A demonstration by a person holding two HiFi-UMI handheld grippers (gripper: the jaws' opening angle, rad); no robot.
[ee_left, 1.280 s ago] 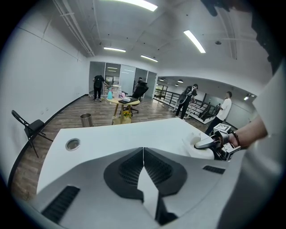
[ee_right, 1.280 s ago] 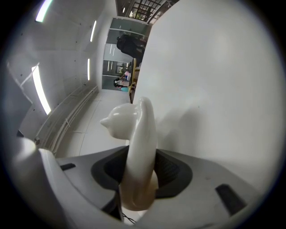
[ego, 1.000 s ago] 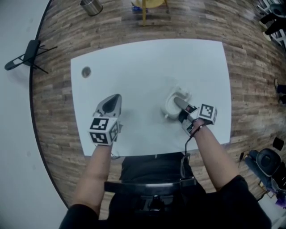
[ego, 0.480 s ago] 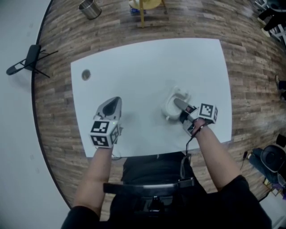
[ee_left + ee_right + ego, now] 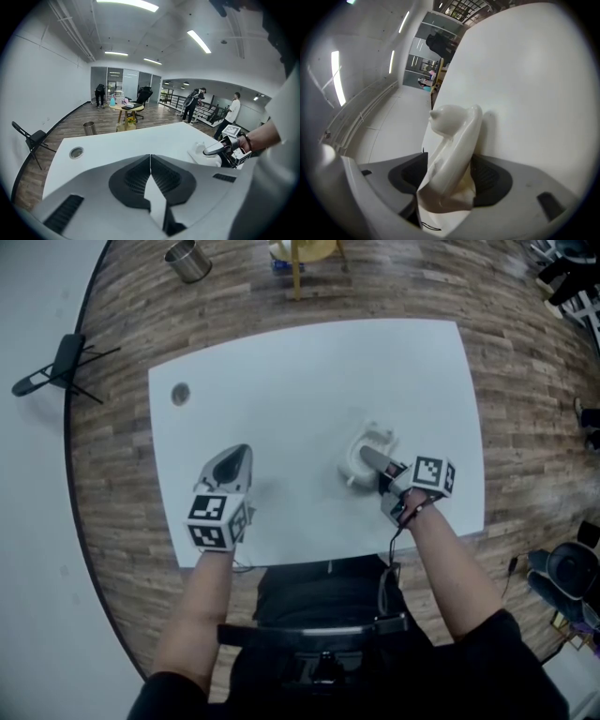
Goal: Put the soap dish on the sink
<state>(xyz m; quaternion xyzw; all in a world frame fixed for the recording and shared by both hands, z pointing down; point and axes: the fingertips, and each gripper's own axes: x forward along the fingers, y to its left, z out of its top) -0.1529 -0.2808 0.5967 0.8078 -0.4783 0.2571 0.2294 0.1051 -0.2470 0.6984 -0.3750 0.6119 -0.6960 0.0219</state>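
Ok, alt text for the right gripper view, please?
A glossy white moulded piece, probably the soap dish, stands between the dark pads of the right claw; the jaws have just been opening and seem to have let go. Behind it spreads the white table, with a bright room beyond.

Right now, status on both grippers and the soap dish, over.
Left gripper shut, empty. Right gripper just opening, white soap dish between its jaws, on the table. Nothing in the way.

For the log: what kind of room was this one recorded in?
Probably a large open office or lab hall, not a bathroom: a white table on wood-plank floor, strip ceiling lights, glass partitions at the far end, and people standing by a railing.
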